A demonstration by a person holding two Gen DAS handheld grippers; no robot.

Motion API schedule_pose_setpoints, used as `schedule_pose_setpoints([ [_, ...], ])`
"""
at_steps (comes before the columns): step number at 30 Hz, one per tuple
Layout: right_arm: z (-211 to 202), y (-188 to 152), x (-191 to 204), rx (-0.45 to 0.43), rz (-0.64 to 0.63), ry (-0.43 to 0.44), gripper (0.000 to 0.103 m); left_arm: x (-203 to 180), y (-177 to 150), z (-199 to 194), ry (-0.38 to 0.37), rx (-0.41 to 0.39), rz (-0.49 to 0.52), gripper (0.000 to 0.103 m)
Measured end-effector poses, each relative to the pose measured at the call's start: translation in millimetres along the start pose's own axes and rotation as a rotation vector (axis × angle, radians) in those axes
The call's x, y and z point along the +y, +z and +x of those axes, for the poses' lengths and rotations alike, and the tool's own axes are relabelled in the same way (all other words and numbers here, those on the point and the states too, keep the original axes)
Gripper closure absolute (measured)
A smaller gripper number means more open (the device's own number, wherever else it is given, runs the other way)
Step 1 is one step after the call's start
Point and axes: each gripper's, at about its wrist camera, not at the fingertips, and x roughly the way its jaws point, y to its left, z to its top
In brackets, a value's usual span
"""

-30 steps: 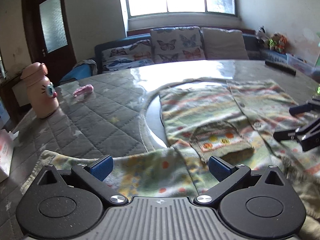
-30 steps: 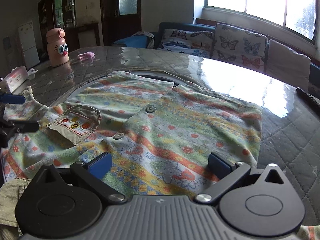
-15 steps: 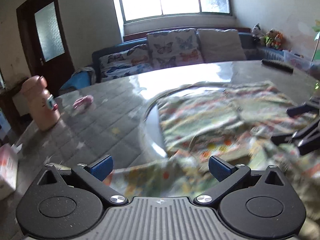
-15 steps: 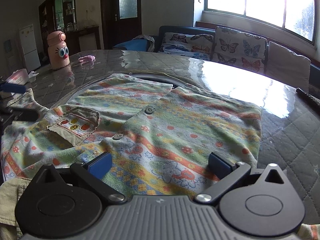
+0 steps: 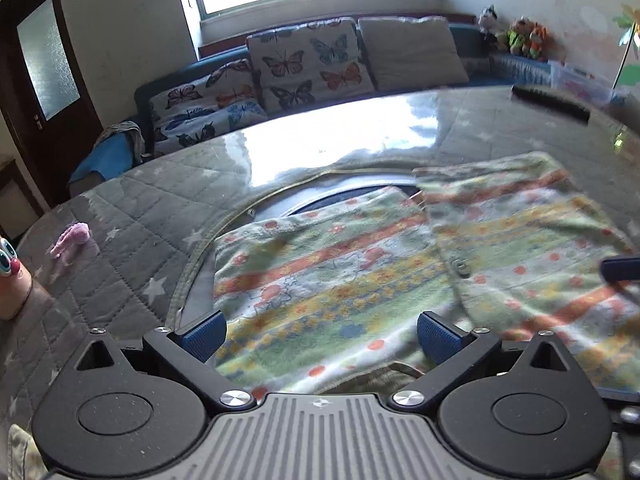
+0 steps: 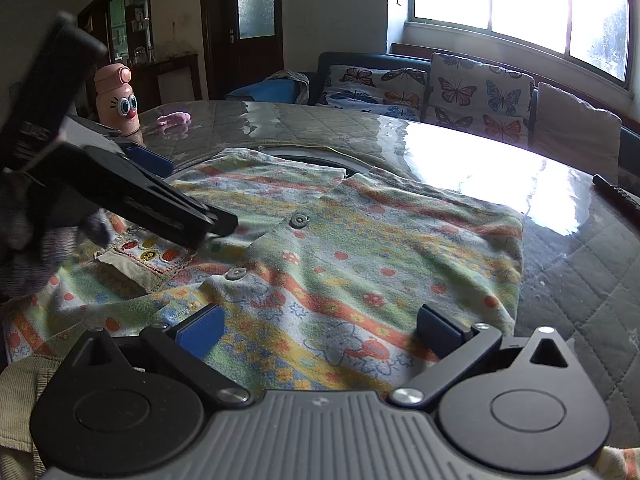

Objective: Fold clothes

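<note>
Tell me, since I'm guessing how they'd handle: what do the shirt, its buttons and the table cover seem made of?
Shirt: soft, matte, fuzzy knit, probably cotton; it lies limp and creased.
Buttons: dull grey discs, metal or plastic, unclear.
Table cover: grey quilted cloth with stitched squares, under a glossy clear sheet, likely plastic, mirroring the window.

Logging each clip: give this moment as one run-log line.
stage: pre-grasp | garment: patterned shirt flat on table | left gripper: open, over shirt | right gripper: open, over hem
</note>
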Motion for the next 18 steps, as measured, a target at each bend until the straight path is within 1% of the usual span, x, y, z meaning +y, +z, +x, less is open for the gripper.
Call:
schedule_pose_setpoints([
  [1,0,0,0,0.000,0.000,0.000,0.000,1,1,3,-0.002,-0.009,0.003,0.000],
  [5,0,0,1,0.000,0.000,0.000,0.000,11,11,15,0.029,-0.002,0.002,0.000],
  [12,0,0,0,0.000,0.001,0.000,0.000,35,33,43,0.106,0.010,-0.056,0.000],
  [15,0,-1,0,0.000,0.001,0.000,0.000,43,39,52,0.117,0.020,-0.099,0.000],
  [18,0,0,1,0.002,-0.001,-0.002,0.000,43,41,51,0.145,0.028,-0.094,0.000],
])
